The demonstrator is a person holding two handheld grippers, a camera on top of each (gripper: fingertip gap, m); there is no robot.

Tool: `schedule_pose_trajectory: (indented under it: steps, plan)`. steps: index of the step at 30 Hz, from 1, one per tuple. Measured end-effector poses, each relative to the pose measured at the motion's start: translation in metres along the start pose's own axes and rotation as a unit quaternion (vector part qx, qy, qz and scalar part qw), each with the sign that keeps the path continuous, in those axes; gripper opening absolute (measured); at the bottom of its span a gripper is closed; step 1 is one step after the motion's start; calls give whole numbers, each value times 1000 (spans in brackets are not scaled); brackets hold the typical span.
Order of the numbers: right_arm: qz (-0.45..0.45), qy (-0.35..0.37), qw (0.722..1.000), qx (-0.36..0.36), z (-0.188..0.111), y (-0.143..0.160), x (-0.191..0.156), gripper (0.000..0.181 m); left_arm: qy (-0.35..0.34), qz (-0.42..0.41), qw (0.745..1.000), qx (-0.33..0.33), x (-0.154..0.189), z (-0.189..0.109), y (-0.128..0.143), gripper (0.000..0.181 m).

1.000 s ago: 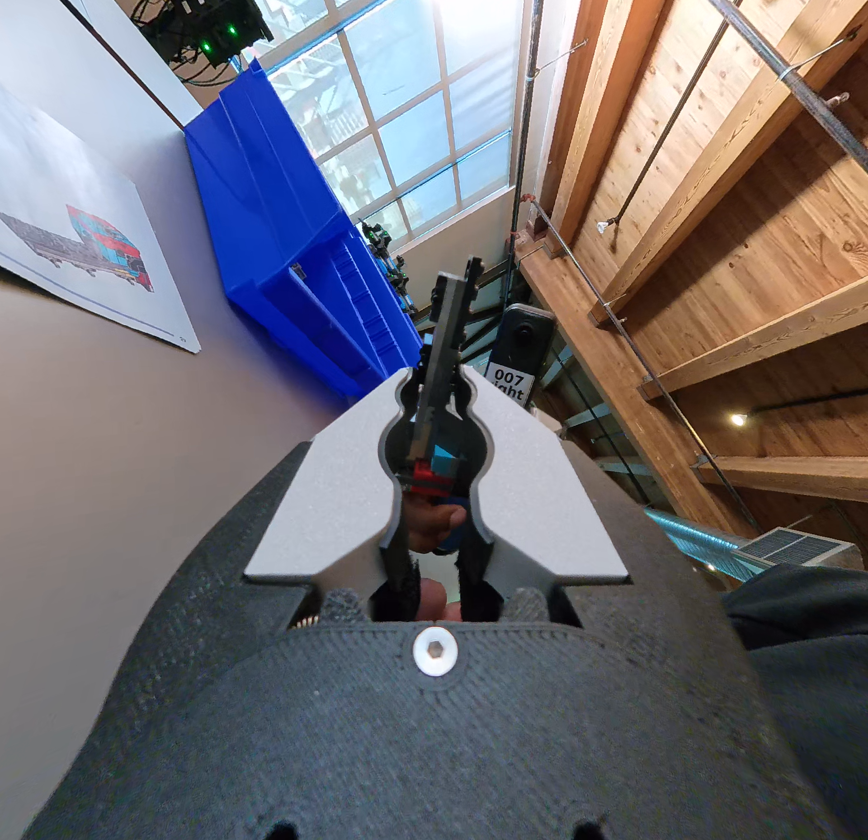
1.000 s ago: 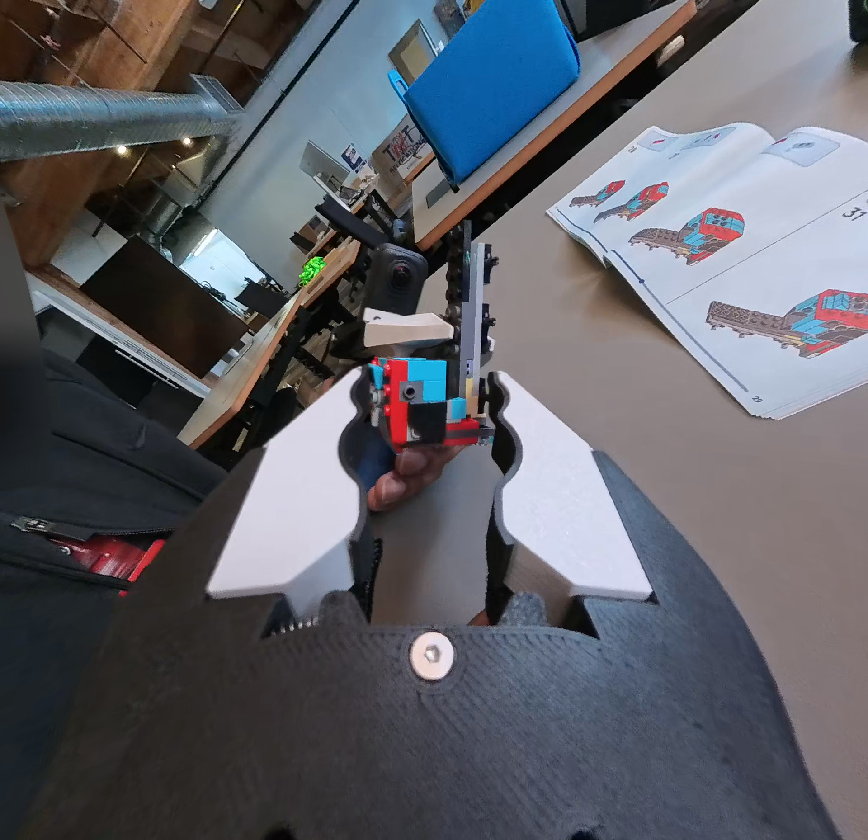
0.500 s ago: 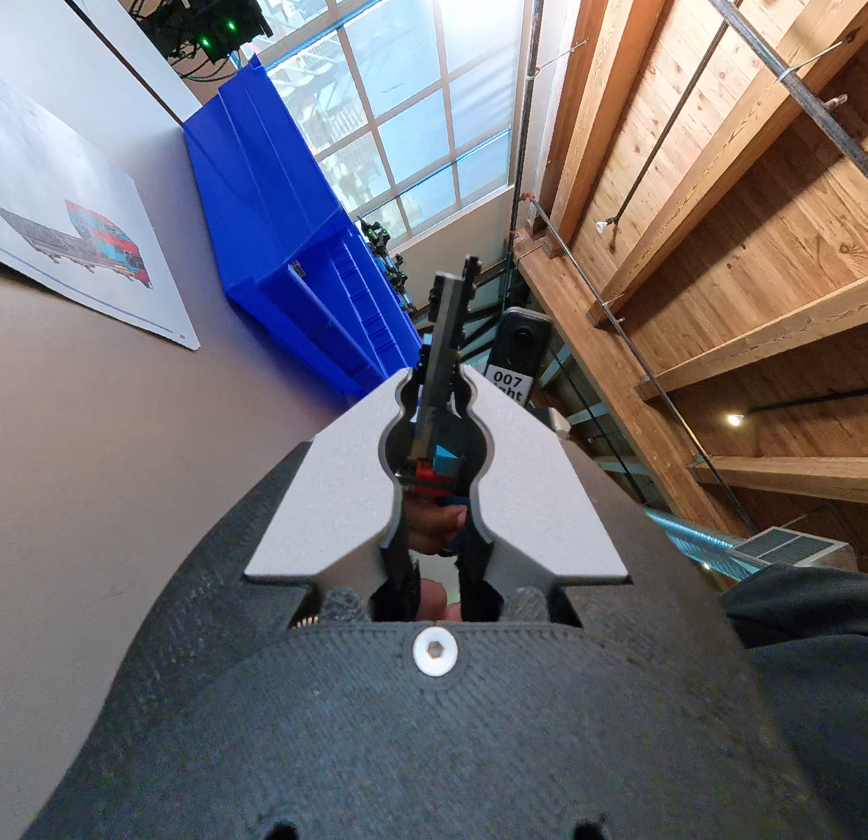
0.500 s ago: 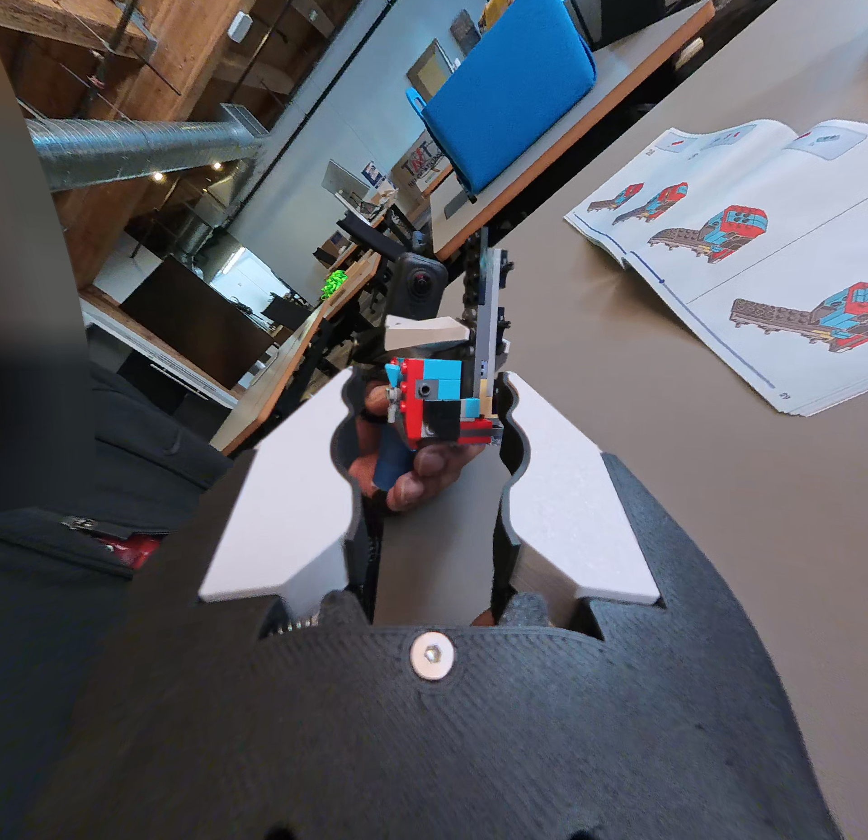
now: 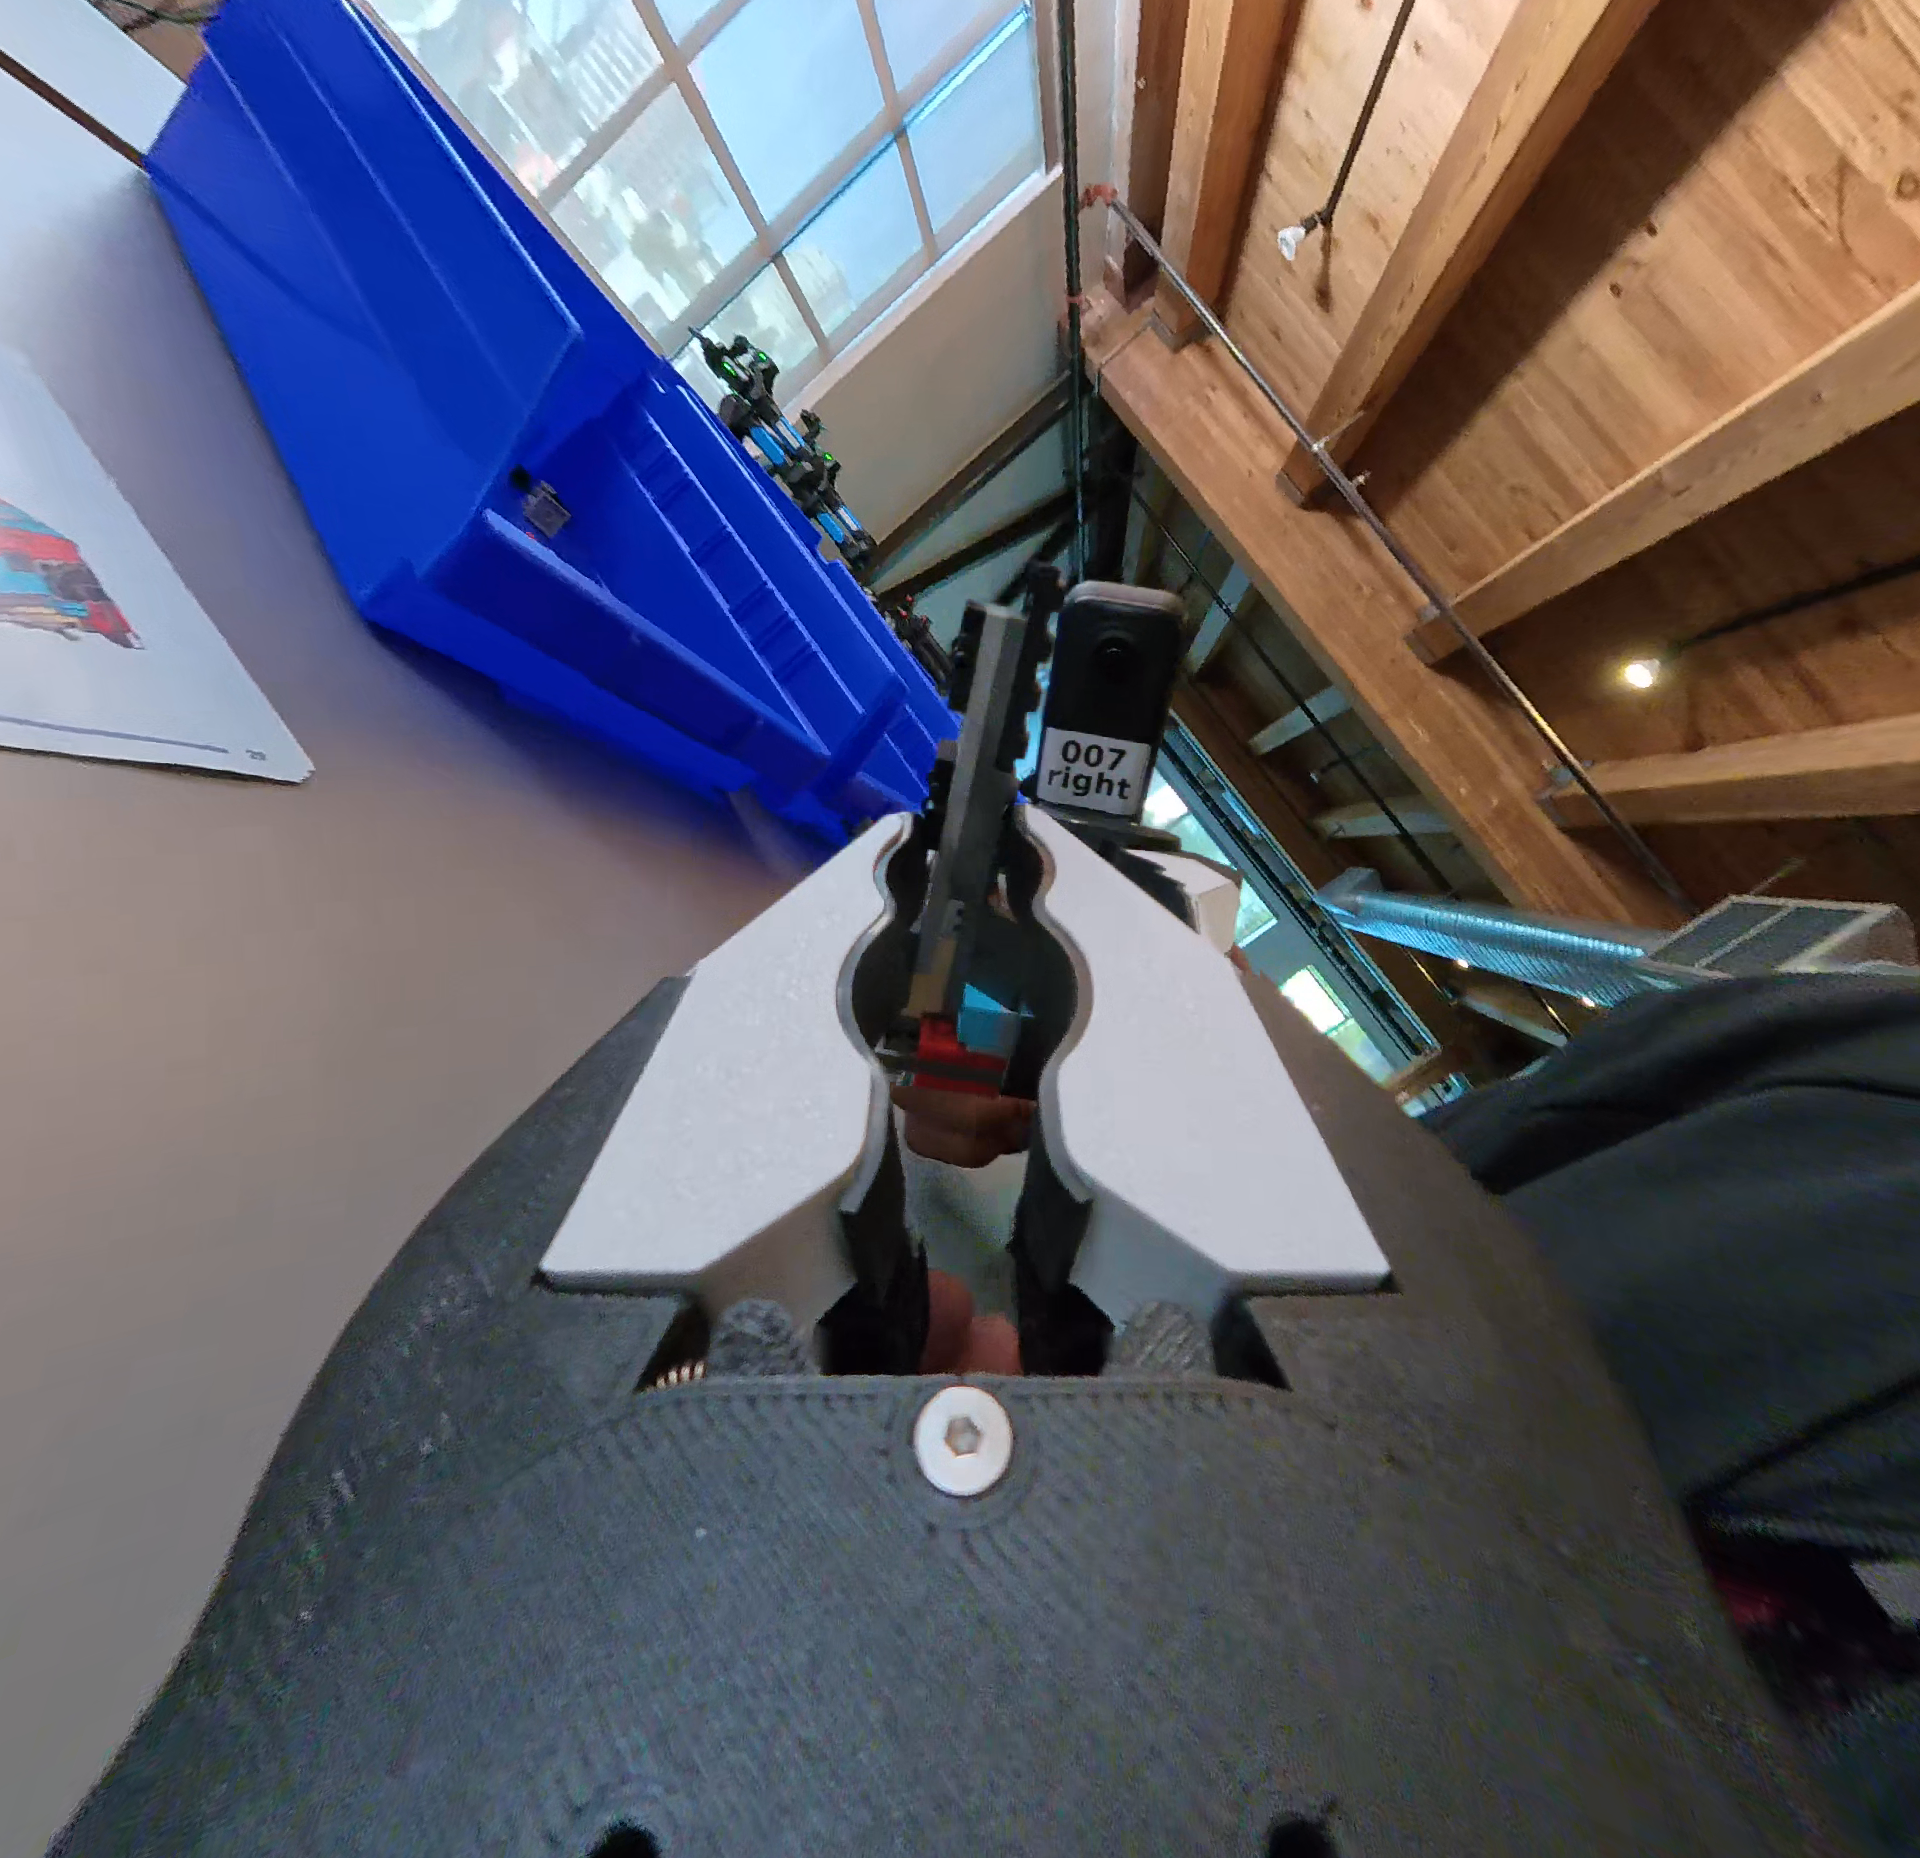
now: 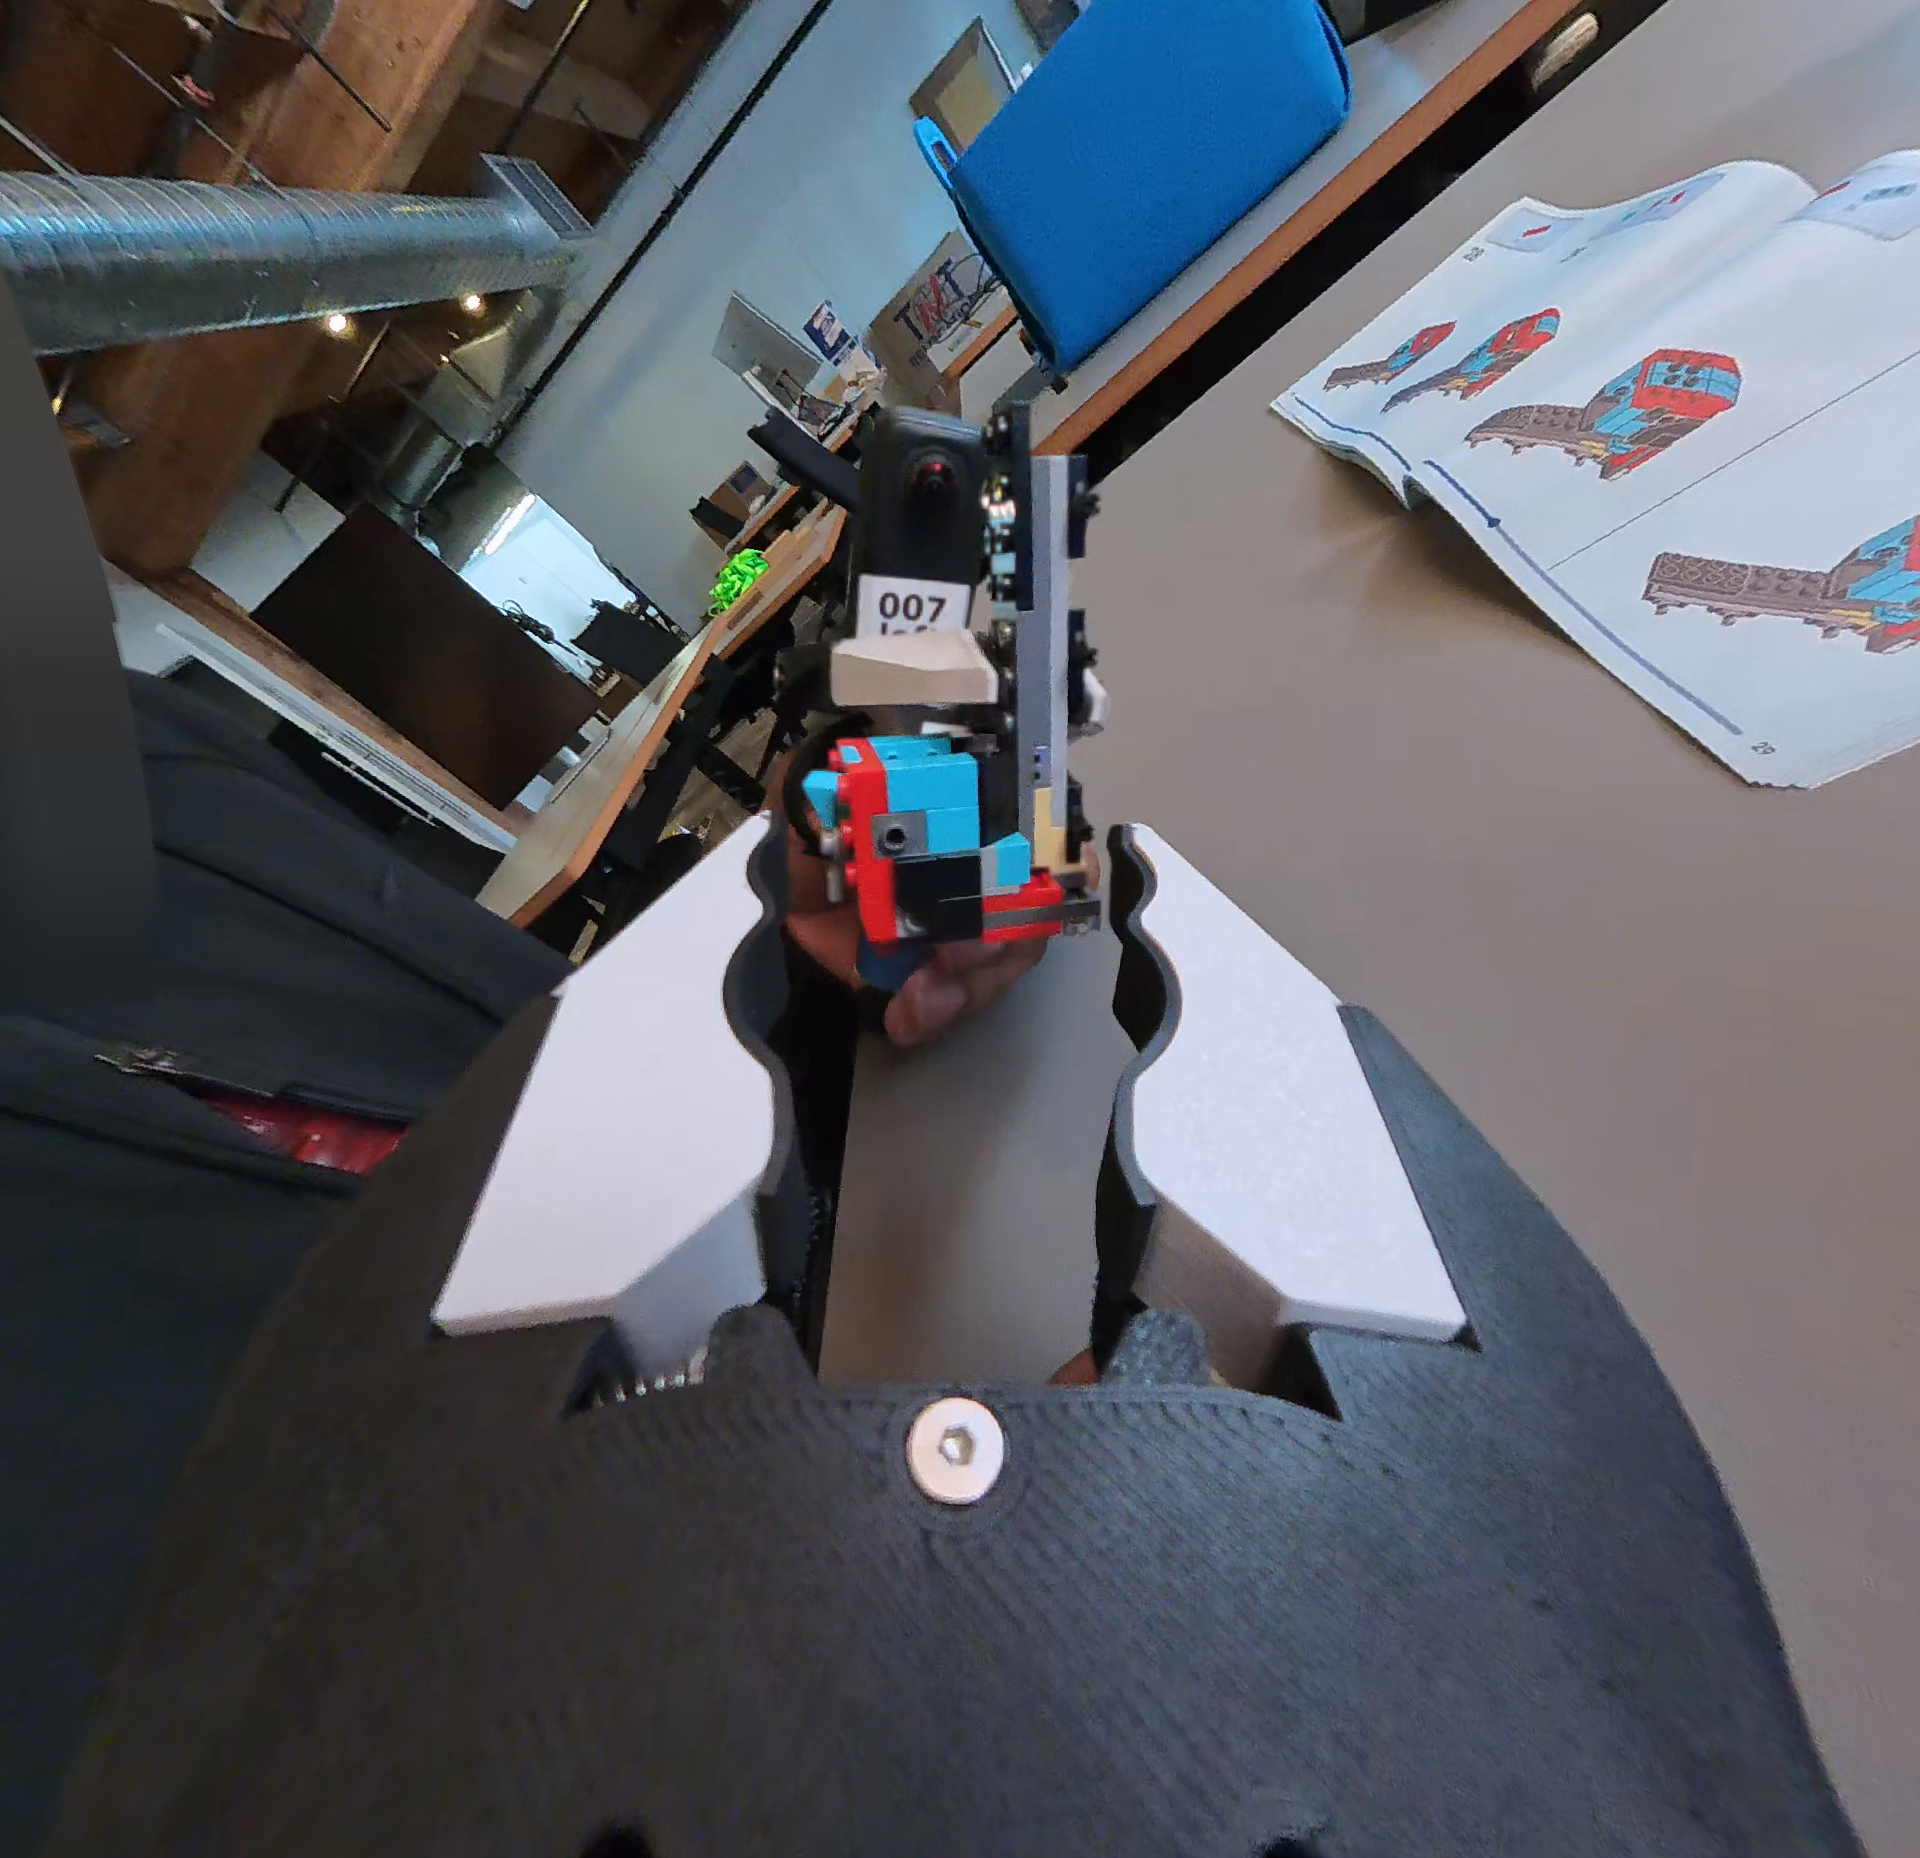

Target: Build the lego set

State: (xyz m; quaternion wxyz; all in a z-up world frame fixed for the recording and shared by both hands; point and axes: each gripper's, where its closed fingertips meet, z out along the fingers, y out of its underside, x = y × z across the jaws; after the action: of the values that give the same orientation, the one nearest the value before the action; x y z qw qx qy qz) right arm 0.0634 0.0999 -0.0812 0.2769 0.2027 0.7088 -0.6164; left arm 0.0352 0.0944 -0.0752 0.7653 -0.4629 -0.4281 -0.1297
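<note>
The lego model is a long grey plate with a red, blue and black cab at its near end. My left gripper is shut on the grey plate and holds it upright above the table. In the right wrist view the model stands just past my right gripper, which is open, its fingertips either side of the cab and apart from it. The left gripper's pale fingers clamp the plate there. A person's fingertips show under the cab.
The open instruction booklet lies on the brown table to the right; its corner shows in the left wrist view. A blue bin stands on the table beyond it. A dark sleeve is at the right. Only a small space, under 4 cm, lies between the two pairs of fingers.
The right gripper has come closer to the model, so the cab now sits level with its open fingertips. The left gripper still grips the plate and has tilted slightly.
</note>
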Motion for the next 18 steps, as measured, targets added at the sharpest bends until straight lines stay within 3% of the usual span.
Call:
schedule_pose_trajectory:
  steps: [8,18]
  plan:
    - [-4,-6,1000,7,-16,1,-3,59,9,-17,999,-30,3,19,15,14]
    - [36,-20,999,35,-41,5,-2,59,-33,-6,996,-88,2,36,35,14]
